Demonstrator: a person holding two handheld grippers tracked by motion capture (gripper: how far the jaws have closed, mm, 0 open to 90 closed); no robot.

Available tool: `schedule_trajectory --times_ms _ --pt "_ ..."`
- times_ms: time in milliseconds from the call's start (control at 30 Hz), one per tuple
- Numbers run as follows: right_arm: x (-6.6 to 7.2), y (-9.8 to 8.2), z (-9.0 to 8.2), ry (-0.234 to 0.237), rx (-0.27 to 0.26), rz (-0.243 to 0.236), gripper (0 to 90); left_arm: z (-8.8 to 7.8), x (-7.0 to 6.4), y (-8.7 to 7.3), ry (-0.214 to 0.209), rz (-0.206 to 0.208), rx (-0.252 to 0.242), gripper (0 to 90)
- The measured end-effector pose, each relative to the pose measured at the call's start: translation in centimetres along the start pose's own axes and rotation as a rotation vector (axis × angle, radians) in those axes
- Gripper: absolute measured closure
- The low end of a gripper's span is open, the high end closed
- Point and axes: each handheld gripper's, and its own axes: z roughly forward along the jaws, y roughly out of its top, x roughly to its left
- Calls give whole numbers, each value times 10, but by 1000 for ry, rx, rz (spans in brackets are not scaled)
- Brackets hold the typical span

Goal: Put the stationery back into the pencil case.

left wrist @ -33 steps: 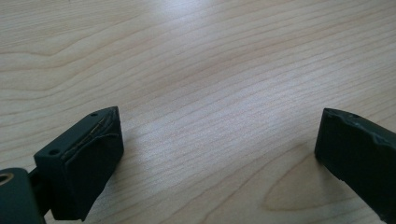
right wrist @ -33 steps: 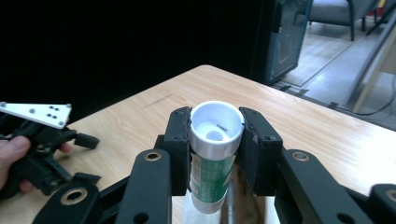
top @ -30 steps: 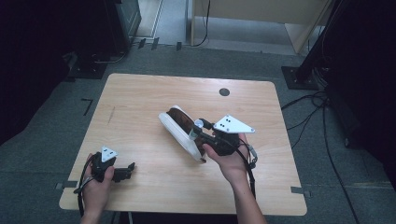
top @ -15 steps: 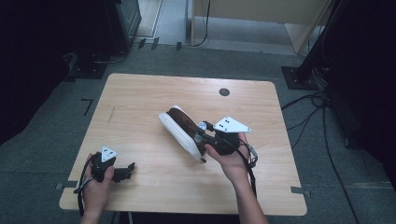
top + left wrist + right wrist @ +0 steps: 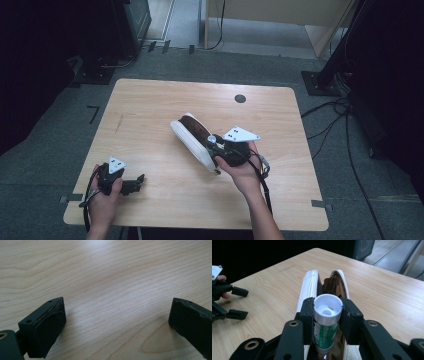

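Right gripper (image 5: 327, 315) clamped on a tube (image 5: 326, 322) above the open pouch (image 5: 310, 287).
Tube's white cap faces outward between the pads; left gripper (image 5: 115, 322) spread wide over bare table (image 5: 105, 272).

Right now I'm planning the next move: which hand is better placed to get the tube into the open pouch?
Right. The right gripper already clamps the tube at the pouch mouth; the left gripper rests open near the table's corner.

tube (image 5: 325, 332): lower end hidden inside pouch (image 5: 308, 291) | pouch: near end cut off by frame edge
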Motion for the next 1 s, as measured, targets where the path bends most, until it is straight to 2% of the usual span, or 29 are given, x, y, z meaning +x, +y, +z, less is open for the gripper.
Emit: schedule_trajectory --times_ms 233,367,633,700,867,1000 --pt "-3 -3 6 -19 36 -10 666 0 0 0 0 -1 0 14" --pt "-2 -7 12 -37 111 -39 665 0 0 0 0 -1 0 14" --pt "-3 -13 27 -27 175 -47 663 0 0 0 0 1 2 14" --pt "-3 -15 28 -15 171 -48 660 0 0 0 0 1 2 14" --pt "-5 -15 30 -19 164 -35 659 0 0 0 0 0 1 14" --pt "-3 -11 34 -25 172 -47 661 0 0 0 0 -1 1 14"
